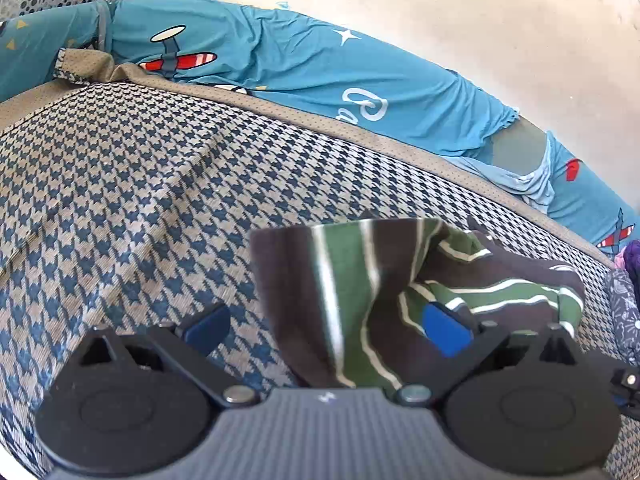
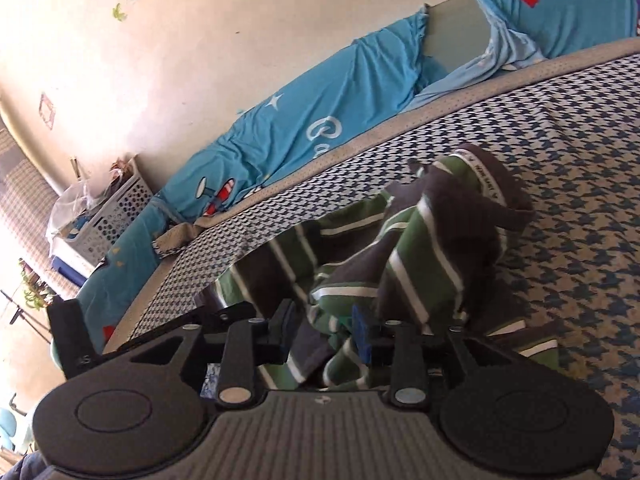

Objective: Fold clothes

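A brown and green striped garment (image 1: 344, 280) lies crumpled on the houndstooth bed cover (image 1: 140, 200). In the left wrist view my left gripper (image 1: 328, 330) stands wide open. A hanging fold of the garment lies between its fingers and neither blue pad presses on it. In the right wrist view the same garment (image 2: 424, 240) is bunched in a heap in front of my right gripper (image 2: 323, 330). The jaws are narrowly parted and loose striped cloth sits in the gap; the pads do not pinch it.
Blue pillows with aeroplane prints (image 1: 280, 60) line the far edge of the bed against a pale wall (image 1: 480, 20). A white perforated basket (image 2: 116, 212) stands past the bed's end. Dark patterned cloth (image 1: 624, 304) lies at the right edge.
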Demonstrator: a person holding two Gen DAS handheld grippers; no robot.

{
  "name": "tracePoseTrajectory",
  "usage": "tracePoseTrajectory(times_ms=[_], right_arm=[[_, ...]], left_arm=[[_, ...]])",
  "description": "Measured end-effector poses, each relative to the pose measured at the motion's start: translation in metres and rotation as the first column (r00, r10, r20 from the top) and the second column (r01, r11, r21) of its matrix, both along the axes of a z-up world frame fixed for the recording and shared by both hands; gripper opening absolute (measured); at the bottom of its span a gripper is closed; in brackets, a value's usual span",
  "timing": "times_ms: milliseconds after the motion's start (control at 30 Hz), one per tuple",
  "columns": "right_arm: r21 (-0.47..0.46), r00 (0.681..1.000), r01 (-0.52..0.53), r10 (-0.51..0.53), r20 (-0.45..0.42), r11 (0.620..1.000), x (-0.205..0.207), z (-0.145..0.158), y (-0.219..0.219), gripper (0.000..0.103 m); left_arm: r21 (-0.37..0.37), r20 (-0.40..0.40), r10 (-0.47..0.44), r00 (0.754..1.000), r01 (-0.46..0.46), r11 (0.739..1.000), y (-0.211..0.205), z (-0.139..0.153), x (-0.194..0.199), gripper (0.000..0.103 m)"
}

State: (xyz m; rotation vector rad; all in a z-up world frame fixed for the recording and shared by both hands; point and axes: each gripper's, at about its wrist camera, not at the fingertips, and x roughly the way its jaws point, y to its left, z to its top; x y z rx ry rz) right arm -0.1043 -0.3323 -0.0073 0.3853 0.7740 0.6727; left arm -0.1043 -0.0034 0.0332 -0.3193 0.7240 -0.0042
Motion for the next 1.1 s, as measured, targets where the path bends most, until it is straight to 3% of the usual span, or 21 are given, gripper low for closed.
tracePoseTrajectory(times_ms=[233, 400, 567, 700, 800, 900, 1000, 1100], right_arm=[[-0.098, 0.995, 0.094, -0.098, -0.035, 0.991, 0.015, -0.001, -0.012, 0.042], [-0.103, 0.988, 0.117, -0.126, -0.088, 0.988, 0.028, -0.004, -0.026, 0.046], [-0.147, 0.986, 0.123, -0.138, -0.097, 0.981, 0.044, -0.004, -0.034, 0.056], [-0.139, 0.981, 0.121, -0.14, -0.134, 0.983, 0.063, -0.008, -0.042, 0.061], [-0.101, 0.972, 0.134, -0.151, -0.179, 0.986, 0.078, -0.014, -0.049, 0.07], [-0.049, 0.958, 0.153, -0.161, -0.237, 0.987, 0.091, -0.023, -0.055, 0.071], [0.018, 0.946, 0.16, -0.148, -0.288, 0.987, 0.099, -0.028, -0.058, 0.073], [0.044, 0.942, 0.152, -0.131, -0.309, 0.987, 0.107, -0.031, -0.054, 0.074]], left_arm=[[0.022, -0.016, -0.088, 0.996, 0.088, 0.996, -0.017, 0.015, 0.022, 0.103], [0.065, -0.057, -0.156, 0.986, 0.16, 0.985, -0.023, 0.016, 0.046, 0.103], [0.063, -0.026, -0.233, 0.972, 0.234, 0.97, -0.022, 0.018, 0.07, 0.103], [0.079, -0.034, -0.328, 0.944, 0.33, 0.941, -0.027, 0.014, 0.096, 0.103], [0.046, -0.05, -0.387, 0.921, 0.389, 0.92, -0.03, 0.004, 0.115, 0.103], [0.066, -0.053, -0.474, 0.879, 0.476, 0.877, -0.041, -0.005, 0.127, 0.103], [0.138, -0.062, -0.534, 0.844, 0.537, 0.832, -0.053, -0.013, 0.134, 0.103], [0.128, -0.077, -0.557, 0.827, 0.563, 0.817, -0.06, -0.022, 0.144, 0.103]])
